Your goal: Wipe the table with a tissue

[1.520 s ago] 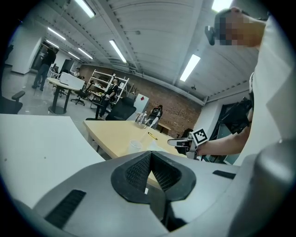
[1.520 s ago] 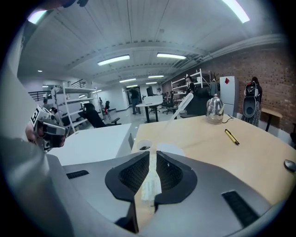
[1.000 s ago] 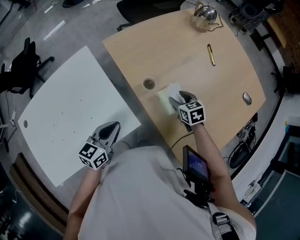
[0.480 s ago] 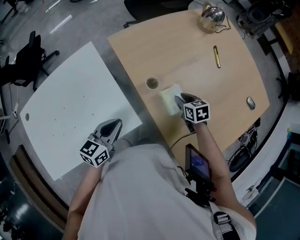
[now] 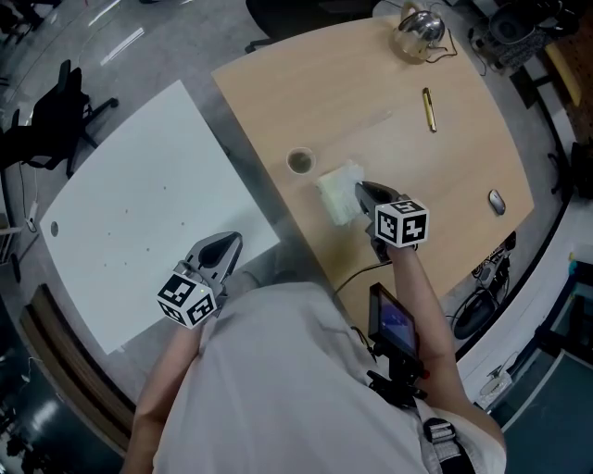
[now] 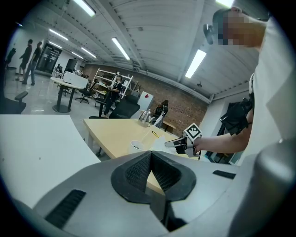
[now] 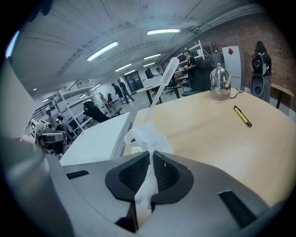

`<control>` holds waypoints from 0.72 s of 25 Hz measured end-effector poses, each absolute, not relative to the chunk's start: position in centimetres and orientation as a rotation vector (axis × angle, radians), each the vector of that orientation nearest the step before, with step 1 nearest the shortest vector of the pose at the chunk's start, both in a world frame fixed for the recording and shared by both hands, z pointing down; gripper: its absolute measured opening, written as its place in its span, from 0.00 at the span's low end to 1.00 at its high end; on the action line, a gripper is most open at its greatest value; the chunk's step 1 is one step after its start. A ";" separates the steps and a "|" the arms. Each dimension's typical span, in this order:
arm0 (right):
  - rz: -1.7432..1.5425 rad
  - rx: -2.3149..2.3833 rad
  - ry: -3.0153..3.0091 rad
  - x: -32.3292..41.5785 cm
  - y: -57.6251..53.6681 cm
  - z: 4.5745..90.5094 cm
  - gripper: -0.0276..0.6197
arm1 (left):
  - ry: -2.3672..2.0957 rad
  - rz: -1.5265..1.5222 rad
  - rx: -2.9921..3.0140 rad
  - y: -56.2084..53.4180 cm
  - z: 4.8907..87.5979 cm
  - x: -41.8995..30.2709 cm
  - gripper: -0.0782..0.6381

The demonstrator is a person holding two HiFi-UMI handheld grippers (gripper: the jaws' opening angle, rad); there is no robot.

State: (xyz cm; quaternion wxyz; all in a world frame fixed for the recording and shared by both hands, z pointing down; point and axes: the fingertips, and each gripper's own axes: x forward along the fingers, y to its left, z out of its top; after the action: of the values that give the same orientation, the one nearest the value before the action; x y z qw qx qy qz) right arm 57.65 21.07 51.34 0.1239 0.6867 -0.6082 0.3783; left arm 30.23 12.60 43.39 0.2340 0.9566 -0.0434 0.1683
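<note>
One crumpled white tissue (image 5: pixel 338 193) is the thing to watch. It lies over the light wooden table (image 5: pixel 371 102), toward the edge nearest you, and its near end is caught in your right gripper (image 5: pixel 366 196). That gripper's jaws have just been closing and now stand almost together. The tissue is squeezed between the ribbed pads, and the rest of it bunches out past their tips. Whether the loose end touches the wood cannot be told from any view.

Just beyond the tissue, on its left as the head view shows it, stands a small round cup (image 5: pixel 299 162), near but apart from it. Farther up the same table a yellow pen (image 5: pixel 429 109) lies well apart from both. A glass kettle (image 5: pixel 417 28) stands at the far edge, and a computer mouse (image 5: pixel 497 202) rests near the right edge.

Your left gripper (image 5: pixel 222 248) hangs at the near edge of the white table (image 5: pixel 130 213), well apart from the tissue. Its jaws are closed pad to pad with nothing between them. A dark handheld screen (image 5: pixel 389 324) is clipped at your chest, below your right forearm.
</note>
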 end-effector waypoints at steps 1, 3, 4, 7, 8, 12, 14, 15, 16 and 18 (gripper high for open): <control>1.085 2.014 -1.785 57.6 21.1 50.8 0.10 | -0.117 0.461 2.627 12.6 43.4 30.3 0.12; 1.034 2.027 -1.808 57.4 21.1 49.9 0.10 | -0.114 0.460 2.629 12.8 43.4 30.4 0.12; 0.996 2.025 -1.816 57.2 21.1 49.4 0.10 | -0.113 0.460 2.630 12.8 43.4 30.4 0.12; 0.857 1.987 -1.824 56.4 21.0 48.0 0.10 | -0.113 0.458 2.630 12.9 43.4 30.4 0.12; 0.828 1.975 -1.830 56.2 21.0 47.6 0.10 | -0.112 0.458 2.630 12.9 43.4 30.4 0.12; 0.768 1.964 -1.890 55.4 20.5 45.7 0.10 | -0.111 0.453 2.630 12.8 43.3 30.3 0.12; 0.721 1.951 -1.929 54.9 19.9 44.5 0.10 | -0.115 0.448 2.634 12.7 43.1 30.3 0.12; 0.696 1.941 -1.951 54.6 19.6 43.8 0.10 | -0.119 0.444 2.636 12.6 43.0 30.3 0.12; 0.670 1.929 -1.974 54.2 19.3 43.2 0.10 | -0.122 0.441 2.639 12.6 42.9 30.3 0.12; 0.622 1.900 -2.026 53.2 18.7 42.1 0.10 | -0.131 0.435 2.640 12.5 42.7 30.1 0.12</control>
State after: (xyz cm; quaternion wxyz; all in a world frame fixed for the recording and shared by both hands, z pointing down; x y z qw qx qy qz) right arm 53.24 18.75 42.12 0.1471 0.6602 -0.7042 0.2160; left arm 30.06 12.51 42.70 0.2292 0.9593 -0.0474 0.1580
